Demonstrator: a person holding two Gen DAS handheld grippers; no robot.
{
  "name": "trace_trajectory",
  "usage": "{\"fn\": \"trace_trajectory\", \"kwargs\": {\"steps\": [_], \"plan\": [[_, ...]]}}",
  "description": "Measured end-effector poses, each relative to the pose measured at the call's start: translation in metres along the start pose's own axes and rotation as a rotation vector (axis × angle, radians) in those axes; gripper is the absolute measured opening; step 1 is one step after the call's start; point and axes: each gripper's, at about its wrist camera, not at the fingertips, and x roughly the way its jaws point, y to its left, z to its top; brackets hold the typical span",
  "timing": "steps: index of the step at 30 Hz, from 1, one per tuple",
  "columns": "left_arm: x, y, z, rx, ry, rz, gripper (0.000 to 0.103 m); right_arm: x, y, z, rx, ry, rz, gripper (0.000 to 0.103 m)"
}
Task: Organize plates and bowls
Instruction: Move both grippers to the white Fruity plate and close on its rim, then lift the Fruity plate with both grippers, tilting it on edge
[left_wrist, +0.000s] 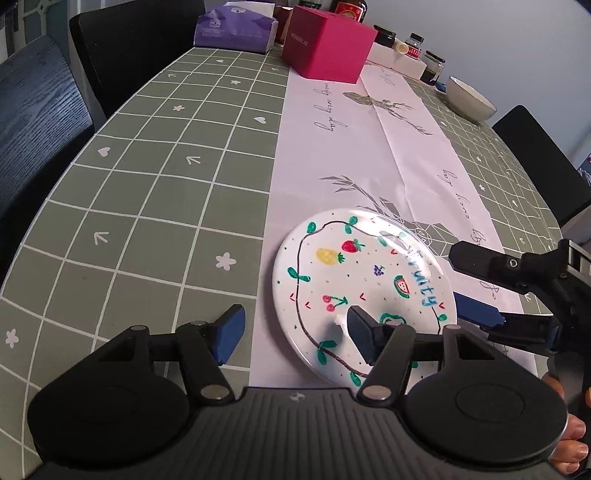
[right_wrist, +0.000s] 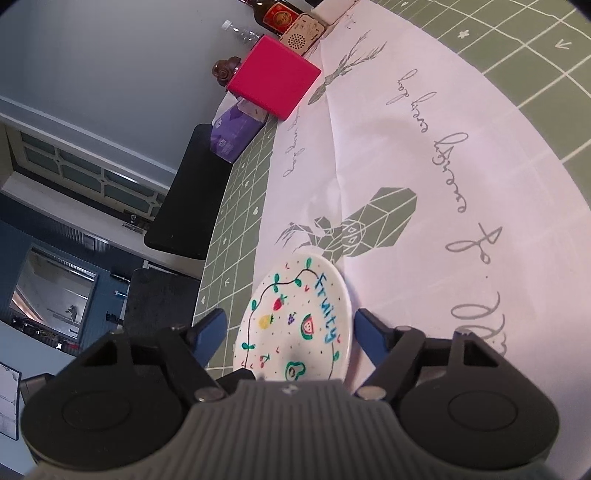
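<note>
A white plate (left_wrist: 364, 284) painted with fruit and the word "Fruity" lies flat on the white table runner (left_wrist: 332, 147). My left gripper (left_wrist: 295, 332) is open at the plate's near-left rim, one blue pad (left_wrist: 231, 332) over the green cloth and the other above the plate. My right gripper (left_wrist: 456, 275) comes in from the right, open, one finger above the plate's right rim and the blue-padded one low beside it. In the right wrist view the plate (right_wrist: 295, 325) sits between the spread fingers of the right gripper (right_wrist: 288, 325), with no pad pressing on it. A pale bowl (left_wrist: 471, 99) stands far right.
A pink box (left_wrist: 328, 40), a purple tissue pack (left_wrist: 236, 29) and several jars (left_wrist: 413, 44) line the table's far end. Dark chairs (left_wrist: 37, 122) stand along the left side and one (left_wrist: 532, 140) on the right. A hand (left_wrist: 569, 435) holds the right gripper.
</note>
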Motion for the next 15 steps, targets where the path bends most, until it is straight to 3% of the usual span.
{"fn": "trace_trajectory", "kwargs": {"steps": [8,15], "plan": [[0.003,0.009,0.004,-0.122,-0.029,-0.089,0.073,0.001,0.0,0.0,-0.013,0.007,0.003,0.071],[0.004,0.011,0.005,-0.132,-0.015,-0.129,0.073,0.001,-0.001,0.002,0.002,0.039,0.014,0.071]]}}
